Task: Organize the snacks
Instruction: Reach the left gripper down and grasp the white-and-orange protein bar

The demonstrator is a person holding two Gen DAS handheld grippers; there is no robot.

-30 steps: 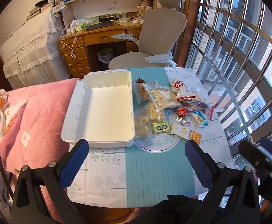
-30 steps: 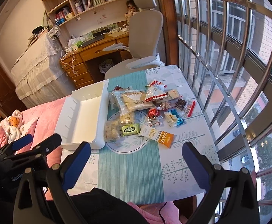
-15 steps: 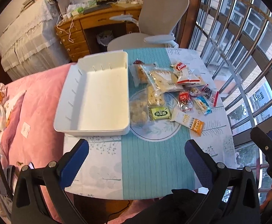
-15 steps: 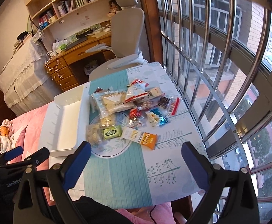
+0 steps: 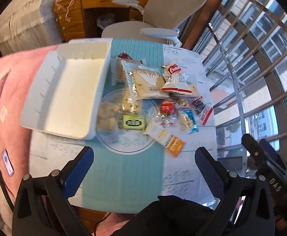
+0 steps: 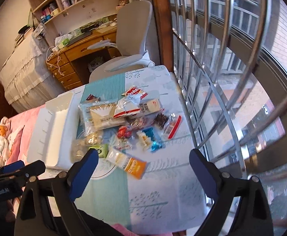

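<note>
A pile of wrapped snacks (image 5: 153,94) lies on a small table, right of an empty white bin (image 5: 68,96). The pile has a red and white cookie bag (image 5: 176,78), a green packet (image 5: 133,122) and an orange and white bar (image 5: 166,138). My left gripper (image 5: 144,163) is open and empty, above the table's near part. My right gripper (image 6: 143,169) is open and empty, above the orange bar (image 6: 129,164). The bin (image 6: 52,133) and pile (image 6: 123,118) show in the right wrist view too.
The table (image 5: 123,177) has a teal and white cloth. A pink bed (image 5: 7,102) lies left of it. A grey office chair (image 5: 163,15) and a wooden desk (image 5: 104,5) stand behind. Window bars (image 6: 232,78) run along the right.
Both grippers have moved forward and down toward the table. The snacks and bin now look larger. Both stay open and empty.
</note>
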